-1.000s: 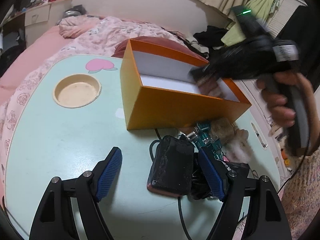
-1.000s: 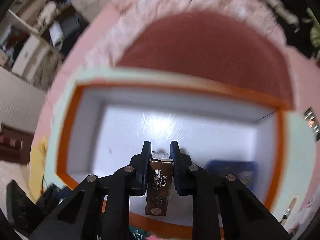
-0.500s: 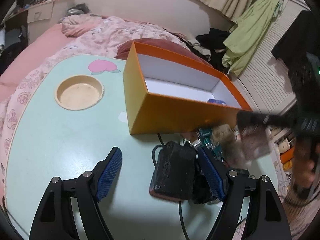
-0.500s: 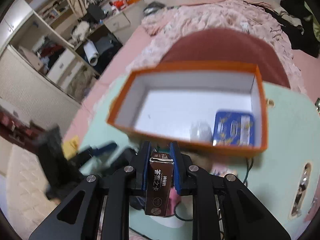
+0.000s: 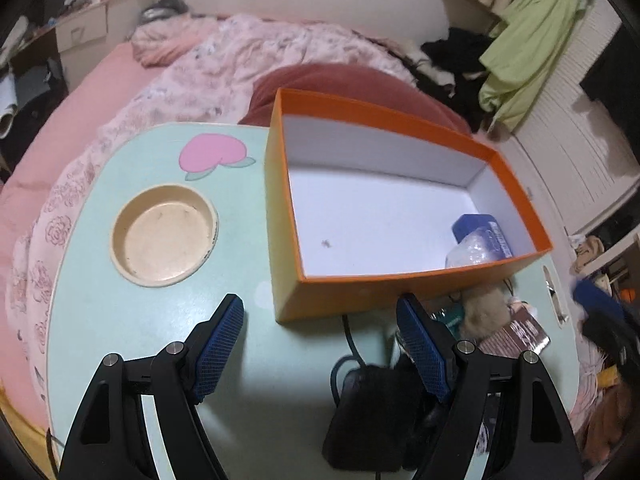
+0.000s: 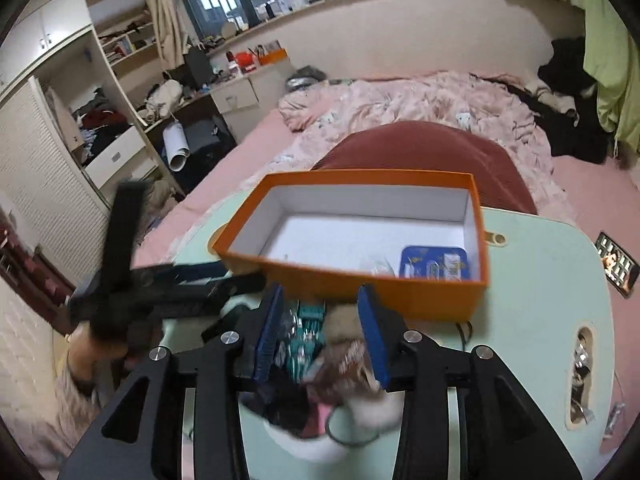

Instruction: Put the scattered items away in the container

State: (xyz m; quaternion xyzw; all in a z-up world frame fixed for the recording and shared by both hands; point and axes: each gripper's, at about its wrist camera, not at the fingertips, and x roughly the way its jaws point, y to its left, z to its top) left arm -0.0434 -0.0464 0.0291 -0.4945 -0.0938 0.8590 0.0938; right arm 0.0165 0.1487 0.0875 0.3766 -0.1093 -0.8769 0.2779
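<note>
While the left gripper (image 5: pixel 320 336) hovers over the mint-green table (image 5: pixel 120 320), its blue pads stand wide apart and nothing is between them. At about five o'clock in the left wrist view, a black pouch (image 5: pixel 372 412) lies on the table, just under the right-side finger. Near it, at about four o'clock, a furry toy (image 5: pixel 486 310) and a small brown box (image 5: pixel 516 334) lie in the pile of scattered things.

The right gripper (image 6: pixel 324 332) hangs over this same pile; its jaws are opening, and the blurred brown box (image 6: pixel 348 354) is below and between them, but the pads do not press on it. A green circuit board (image 6: pixel 306 320) is also between the fingers.

Farther, at twelve o'clock, the orange box (image 6: pixel 400 300) stands open on the table. Inside, at its right end, lie a blue card pack (image 6: pixel 434 262) and a clear plastic piece (image 6: pixel 380 266). A round cream dish (image 5: pixel 164 236) sits in the table at ten o'clock in the left view. Behind is the pink bed (image 6: pixel 400 104).
</note>
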